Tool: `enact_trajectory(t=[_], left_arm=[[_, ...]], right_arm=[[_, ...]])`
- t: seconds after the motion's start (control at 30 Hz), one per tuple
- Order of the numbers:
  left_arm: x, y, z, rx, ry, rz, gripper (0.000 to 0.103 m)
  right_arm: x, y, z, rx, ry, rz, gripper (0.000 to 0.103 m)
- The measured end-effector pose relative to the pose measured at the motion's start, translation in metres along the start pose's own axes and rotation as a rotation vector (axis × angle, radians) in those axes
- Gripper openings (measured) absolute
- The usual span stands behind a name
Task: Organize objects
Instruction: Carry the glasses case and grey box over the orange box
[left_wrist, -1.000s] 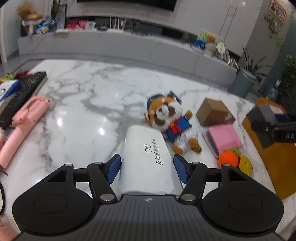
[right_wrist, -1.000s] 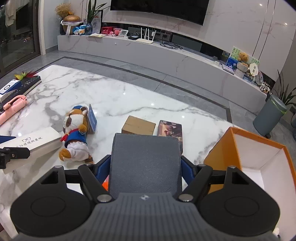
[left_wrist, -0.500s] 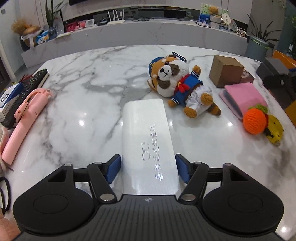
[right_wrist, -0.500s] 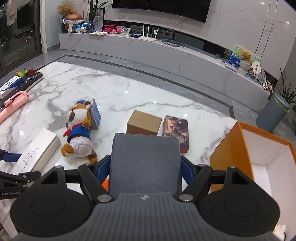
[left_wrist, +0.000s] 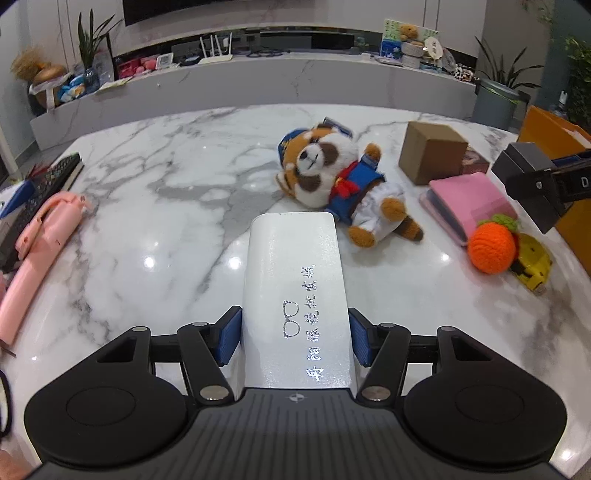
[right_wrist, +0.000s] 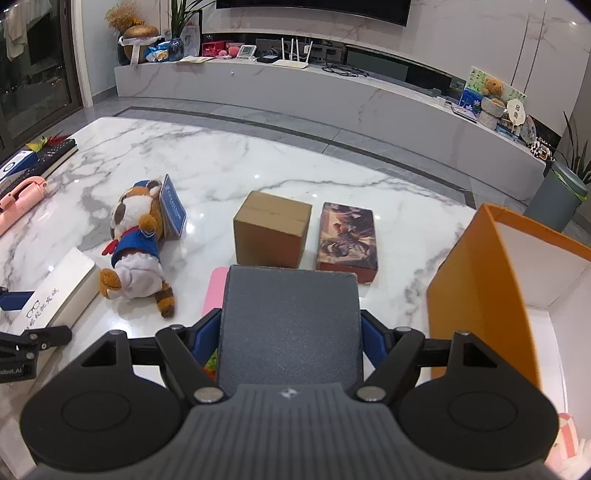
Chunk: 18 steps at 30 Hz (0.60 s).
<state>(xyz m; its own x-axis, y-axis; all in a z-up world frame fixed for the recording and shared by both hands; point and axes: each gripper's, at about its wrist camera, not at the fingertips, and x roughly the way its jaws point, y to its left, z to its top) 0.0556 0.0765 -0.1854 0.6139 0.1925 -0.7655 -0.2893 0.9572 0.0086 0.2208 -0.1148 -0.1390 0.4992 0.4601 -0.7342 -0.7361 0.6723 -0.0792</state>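
White glasses case (left_wrist: 295, 295) lies on the tabletop (left_wrist: 166, 206) between the closing left claw (left_wrist: 294, 338), while the right claw (right_wrist: 290, 328) grips a grey box (right_wrist: 291, 325).

A home living room. A wall-mounted television (right_wrist: 314, 7) hangs above a long marble media console (right_wrist: 332, 99) bearing a router (right_wrist: 291, 62), potted plants and ornaments, including a small teddy bear (right_wrist: 493, 86). In the foreground, a marble table (right_wrist: 229, 166) holds household clutter such as a plush toy (left_wrist: 332, 177).
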Motion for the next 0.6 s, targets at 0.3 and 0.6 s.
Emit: enact_trajectory(t=[0.3, 0.6], left_arm=[[-0.044, -0.013, 0.028, 0.009, -0.074, -0.007, 0.068], [-0.075, -0.047, 0.055, 0.059, -0.121, -0.024, 0.068]], right_arm=[[-0.034, -0.011, 0.013, 0.012, -0.067, 0.004, 0.077], [-0.079, -0.033, 0.018, 0.031, -0.144, -0.003, 0.077]])
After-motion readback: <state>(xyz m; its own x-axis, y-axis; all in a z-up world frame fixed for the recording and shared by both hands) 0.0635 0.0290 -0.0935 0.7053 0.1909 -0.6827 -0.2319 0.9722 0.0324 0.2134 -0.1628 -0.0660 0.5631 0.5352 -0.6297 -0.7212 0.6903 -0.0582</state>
